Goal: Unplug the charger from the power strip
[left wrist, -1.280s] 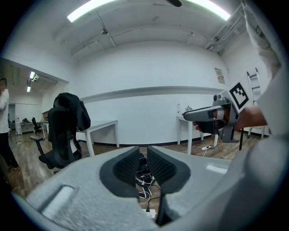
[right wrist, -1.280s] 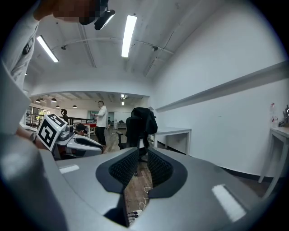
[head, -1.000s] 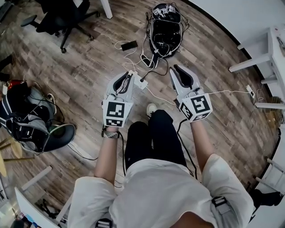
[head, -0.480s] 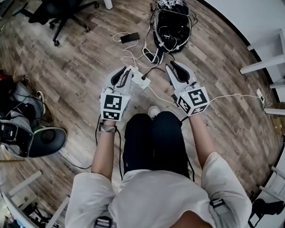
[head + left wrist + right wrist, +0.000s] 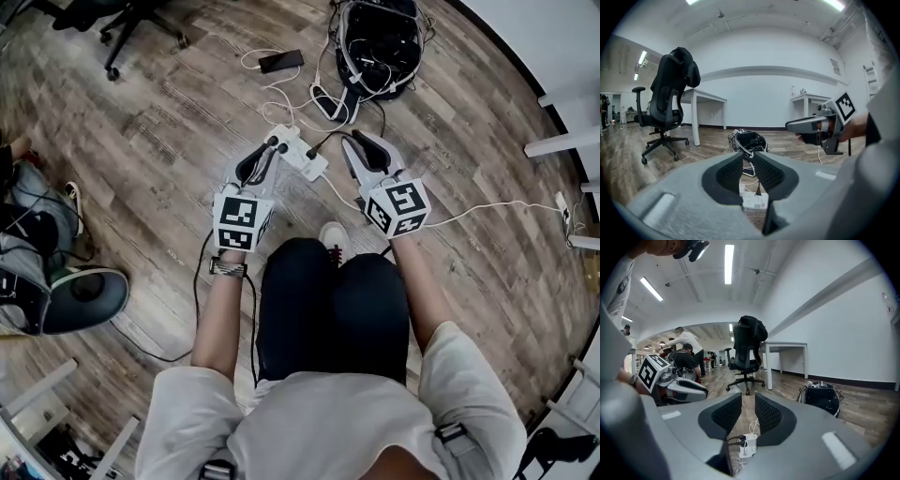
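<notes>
The left gripper point(image 5: 275, 145) has its jaws slightly apart and opening, with nothing between them. The right gripper point(image 5: 354, 142) stands wider, also empty. Both have come well down since a second ago. They were held up over the floor point(image 5: 159, 141) then, and now their tips sit low on either side of the power strip point(image 5: 302, 155), close to it but not touching.

The strip lies flat on the boards, out in the open and well clear of the wall line at the upper right. A black plug point(image 5: 758, 190), which I take for the charger, stands upright in it, dead ahead through the gap in the left gripper view. The right gripper view shows two dark plugs side by side, so I cannot be sure which one is the charger. The approach looks done. What is left is to grip the strip and the plug, then pull.

Room is fair. The black bag point(image 5: 380, 42) and its tangle of cables crowd the far side, the person's shoe point(image 5: 333, 239) sits just behind, and a white cable point(image 5: 487, 208) trails off right. Straight up is clear.
</notes>
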A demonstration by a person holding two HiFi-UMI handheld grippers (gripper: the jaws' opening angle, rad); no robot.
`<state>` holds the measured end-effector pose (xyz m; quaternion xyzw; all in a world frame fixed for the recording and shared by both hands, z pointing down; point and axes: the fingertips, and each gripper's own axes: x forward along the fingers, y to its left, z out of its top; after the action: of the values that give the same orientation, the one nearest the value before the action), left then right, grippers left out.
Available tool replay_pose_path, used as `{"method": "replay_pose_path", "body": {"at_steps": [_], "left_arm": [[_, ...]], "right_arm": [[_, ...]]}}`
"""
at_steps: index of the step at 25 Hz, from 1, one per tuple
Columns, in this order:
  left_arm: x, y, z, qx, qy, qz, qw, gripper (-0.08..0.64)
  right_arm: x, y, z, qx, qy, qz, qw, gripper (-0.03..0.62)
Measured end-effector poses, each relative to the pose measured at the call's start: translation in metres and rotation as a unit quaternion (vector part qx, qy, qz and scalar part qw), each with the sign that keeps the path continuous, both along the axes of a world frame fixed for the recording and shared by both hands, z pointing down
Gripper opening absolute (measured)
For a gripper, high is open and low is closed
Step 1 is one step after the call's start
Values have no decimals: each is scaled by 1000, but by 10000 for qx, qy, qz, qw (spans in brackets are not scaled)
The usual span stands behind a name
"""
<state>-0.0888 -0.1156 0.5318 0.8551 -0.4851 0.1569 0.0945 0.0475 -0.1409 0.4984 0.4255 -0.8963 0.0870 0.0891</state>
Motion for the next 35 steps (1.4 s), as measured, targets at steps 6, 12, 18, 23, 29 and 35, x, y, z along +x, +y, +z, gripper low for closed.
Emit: {"method": "replay_pose_path", "body": {"at_steps": [6, 12, 18, 23, 29, 35], "left_arm": [[8, -12, 58, -216, -26, 181, 9996, 80], [19, -27, 132, -660, -161, 401, 9969, 87], [28, -35, 185, -1016, -23, 494, 9936, 91], [37, -37, 218, -1227, -18, 604, 9906, 103], [48, -35, 256, -1471, -61, 702, 9866, 118], [56, -36, 281, -1675, -4, 754, 9830, 140]], "right_arm": [[-9, -6, 68, -230, 167, -79, 9996, 106], [-12, -19, 153, -553, 325, -122, 9979, 109], [-12, -25, 222, -999, 520, -120, 9936, 114], [-19, -22, 268, -1330, 697, -196, 9885, 124], [-14, -12, 325, -1705, 1021, -306, 9796, 135], [-14, -5, 356, -1943, 1169, -403, 9731, 144]]}}
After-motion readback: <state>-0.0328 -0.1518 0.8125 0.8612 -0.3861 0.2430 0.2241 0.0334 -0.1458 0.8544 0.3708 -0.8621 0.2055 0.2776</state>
